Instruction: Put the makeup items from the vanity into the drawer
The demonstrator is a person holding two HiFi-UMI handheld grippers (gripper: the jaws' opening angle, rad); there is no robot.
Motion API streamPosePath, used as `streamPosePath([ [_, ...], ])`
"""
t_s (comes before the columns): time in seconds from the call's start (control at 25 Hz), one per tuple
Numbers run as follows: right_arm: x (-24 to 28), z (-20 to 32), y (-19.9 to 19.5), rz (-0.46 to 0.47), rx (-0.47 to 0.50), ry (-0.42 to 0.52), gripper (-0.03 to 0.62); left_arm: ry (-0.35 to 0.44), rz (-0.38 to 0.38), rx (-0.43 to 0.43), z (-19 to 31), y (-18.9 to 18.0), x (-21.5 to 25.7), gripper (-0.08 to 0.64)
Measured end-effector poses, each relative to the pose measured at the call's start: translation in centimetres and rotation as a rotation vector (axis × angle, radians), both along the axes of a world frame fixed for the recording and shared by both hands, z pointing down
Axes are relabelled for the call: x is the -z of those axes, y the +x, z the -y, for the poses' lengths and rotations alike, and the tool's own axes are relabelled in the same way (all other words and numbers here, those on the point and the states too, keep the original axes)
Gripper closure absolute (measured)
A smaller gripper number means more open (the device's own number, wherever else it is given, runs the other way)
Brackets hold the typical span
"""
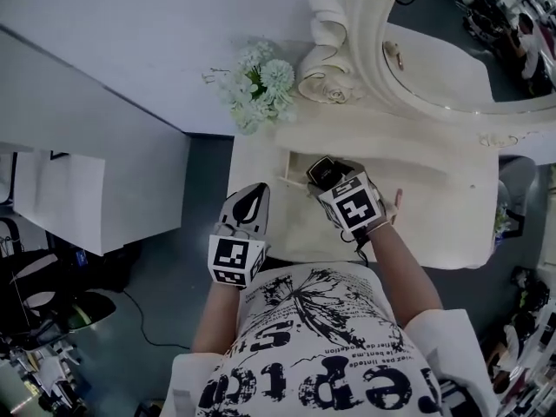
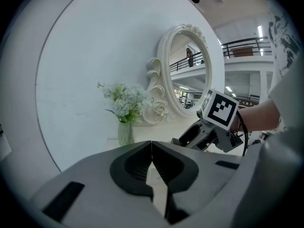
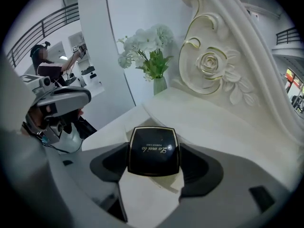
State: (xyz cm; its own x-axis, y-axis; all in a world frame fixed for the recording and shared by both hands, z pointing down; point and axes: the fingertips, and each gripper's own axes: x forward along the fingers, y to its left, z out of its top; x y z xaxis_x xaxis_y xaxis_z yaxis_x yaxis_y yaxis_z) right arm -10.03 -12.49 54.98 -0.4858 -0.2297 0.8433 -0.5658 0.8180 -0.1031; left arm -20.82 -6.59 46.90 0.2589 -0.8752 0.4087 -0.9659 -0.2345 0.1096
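My R gripper is clamped on a black powder compact, one jaw on each side, lid up w/ gold script facing me. In the head view the compact sits at the tip of that gripper, over the left end of what looks like the open drawer in the white bench; can't tell if it touches anything below.

My L gripper is clenched, jaws meeting w/ nothing between them. It hangs off the bench's front-left corner, just to the left of the R gripper and apart from it.

Ahead of the R gripper, slightly left, a vase of white flowers stands at the back of the bench. The oval mirror w/ its carved rose frame rises ahead & to the right of the gripper.
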Motion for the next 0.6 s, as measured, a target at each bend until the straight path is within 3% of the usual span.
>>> streamPosePath([
  [0.32,-1.1,-0.5,-2.6,-0.035,0.072,-0.008,0.264,-0.016,0.0,0.038,-0.4,-3.3,-0.3,0.538],
  [0.6,-1.0,0.0,-3.4,-0.057,0.109,0.069,0.264,-0.008,-0.006,0.039,-0.2,-3.9,-0.8,0.538],
])
